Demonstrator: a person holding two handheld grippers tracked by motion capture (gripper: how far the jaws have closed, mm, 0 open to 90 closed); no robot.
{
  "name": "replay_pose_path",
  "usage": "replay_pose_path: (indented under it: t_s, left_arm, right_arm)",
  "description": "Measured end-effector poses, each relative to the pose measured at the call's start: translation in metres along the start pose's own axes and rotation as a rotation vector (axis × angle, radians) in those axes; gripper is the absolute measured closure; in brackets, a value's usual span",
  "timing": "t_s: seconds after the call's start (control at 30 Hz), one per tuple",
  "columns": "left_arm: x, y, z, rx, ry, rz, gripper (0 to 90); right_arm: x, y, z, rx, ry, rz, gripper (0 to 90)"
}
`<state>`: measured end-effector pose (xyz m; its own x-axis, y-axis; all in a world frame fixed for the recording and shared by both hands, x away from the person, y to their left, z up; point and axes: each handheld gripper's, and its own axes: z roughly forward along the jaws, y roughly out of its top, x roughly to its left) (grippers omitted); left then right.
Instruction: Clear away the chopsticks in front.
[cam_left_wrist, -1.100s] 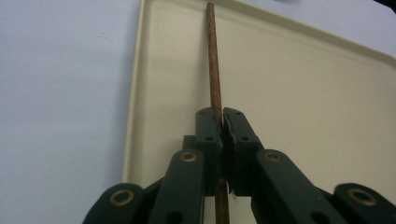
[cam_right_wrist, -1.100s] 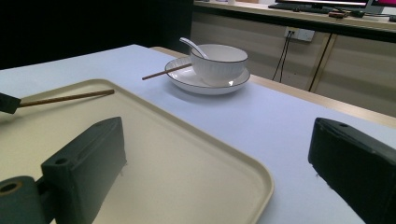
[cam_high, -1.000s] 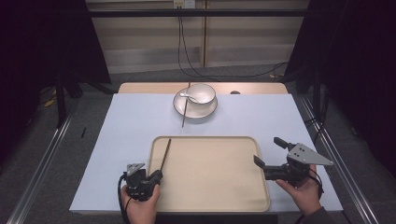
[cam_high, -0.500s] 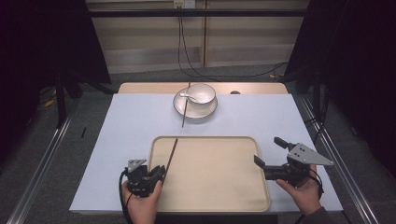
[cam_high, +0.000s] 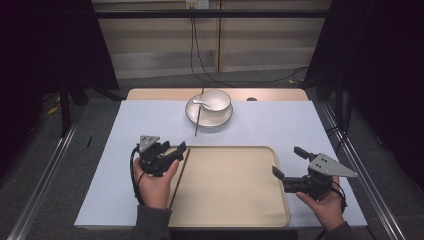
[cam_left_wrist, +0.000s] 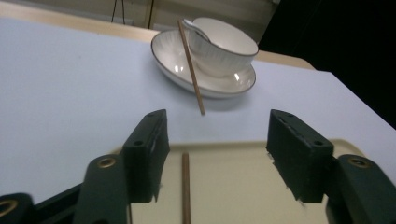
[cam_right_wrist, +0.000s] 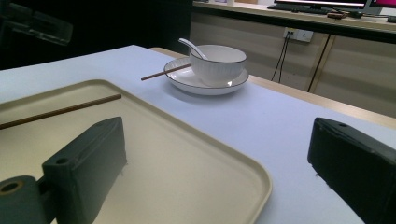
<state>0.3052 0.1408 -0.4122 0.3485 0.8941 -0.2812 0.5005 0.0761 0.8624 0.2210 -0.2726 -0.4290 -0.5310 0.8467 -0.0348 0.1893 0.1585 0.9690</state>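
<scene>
A beige tray (cam_high: 235, 200) lies at the table's near middle. A brown chopstick (cam_high: 179, 177) rests along its left side, also in the left gripper view (cam_left_wrist: 185, 186) and the right gripper view (cam_right_wrist: 60, 111). My left gripper (cam_high: 176, 152) hovers open over the chopstick's far end; the stick lies between its jaws (cam_left_wrist: 218, 140) without touching them. A second chopstick (cam_high: 198, 120) leans on the white plate (cam_high: 225, 119) under a white bowl (cam_high: 216, 101) that holds a spoon (cam_high: 200, 103). My right gripper (cam_high: 289, 161) is open and empty at the tray's right edge (cam_right_wrist: 219, 140).
A pale blue mat (cam_high: 125, 130) covers the table, with its wooden far edge (cam_high: 150, 93) behind the plate. Metal rails (cam_high: 45, 165) run along both sides. Cables (cam_high: 195, 45) hang at the back wall.
My left gripper has moved from the tray's near left corner forward along the chopstick to its far end. The chopstick has swung slightly right. The right gripper has stayed put.
</scene>
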Motion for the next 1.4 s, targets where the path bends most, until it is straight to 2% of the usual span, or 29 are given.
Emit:
replay_pose_path:
  t_s: [0.03,0.13,0.23,0.33,0.47,0.57,0.6,0.63,0.7,0.73,0.8,0.97,1.03,1.13,1.33,1.4]
  left_arm:
    - [0.001,0.003,0.004,0.001,0.003,0.015,36.2]
    - [0.004,0.010,0.018,0.007,-0.008,-0.003,32.7]
    - [0.007,0.015,0.034,0.005,-0.008,0.029,26.1]
    - [0.009,0.021,0.049,-0.007,-0.011,0.079,21.8]
    - [0.012,0.029,0.067,-0.005,-0.016,0.127,19.3]
    - [0.017,0.034,0.080,0.007,-0.003,0.143,17.7]
    - [0.018,0.035,0.085,0.007,-0.018,0.143,16.4]
    - [0.019,0.036,0.089,0.014,-0.023,0.127,16.2]
    - [0.021,0.038,0.093,0.025,-0.025,0.126,14.6]
    - [0.024,0.040,0.102,0.048,-0.033,0.126,14.4]
    - [0.026,0.041,0.110,0.062,-0.025,0.126,13.4]
    - [0.030,0.043,0.127,0.084,-0.036,0.124,13.4]
    - [0.032,0.043,0.133,0.095,-0.038,0.117,14.3]
    - [0.032,0.043,0.140,0.105,-0.029,0.128,18.5]
    - [0.032,0.043,0.152,0.115,-0.033,0.123,35.1]
    - [0.031,0.044,0.160,0.117,-0.052,0.125,40.6]
  right_arm:
    - [0.000,0.000,0.000,0.000,0.001,0.001,4.0]
    - [0.000,0.000,0.000,0.000,0.004,-0.002,4.0]
    - [0.000,0.000,0.000,0.000,0.003,0.000,4.3]
    - [0.000,0.000,0.000,0.003,0.008,-0.002,4.3]
    - [0.000,0.000,0.000,0.002,0.005,-0.001,4.5]
    - [0.000,0.000,0.000,0.003,0.003,0.000,4.5]
    - [0.000,0.000,0.000,0.002,0.005,0.000,4.6]
    - [0.000,0.000,0.000,0.001,0.005,-0.001,4.7]
    - [0.000,0.000,-0.001,0.003,0.002,-0.002,4.7]
    - [-0.001,0.000,0.000,0.003,0.005,-0.001,4.7]
    - [-0.001,0.000,0.000,0.003,0.005,-0.002,4.7]
    - [-0.001,0.000,0.000,0.001,0.010,-0.002,4.9]
    - [-0.001,0.000,0.000,0.001,0.010,-0.002,5.0]
    - [-0.001,0.000,0.000,0.002,0.010,-0.005,5.1]
    - [0.000,0.000,0.000,0.001,0.012,-0.002,5.2]
    - [0.000,0.000,0.000,0.000,0.009,-0.004,5.3]
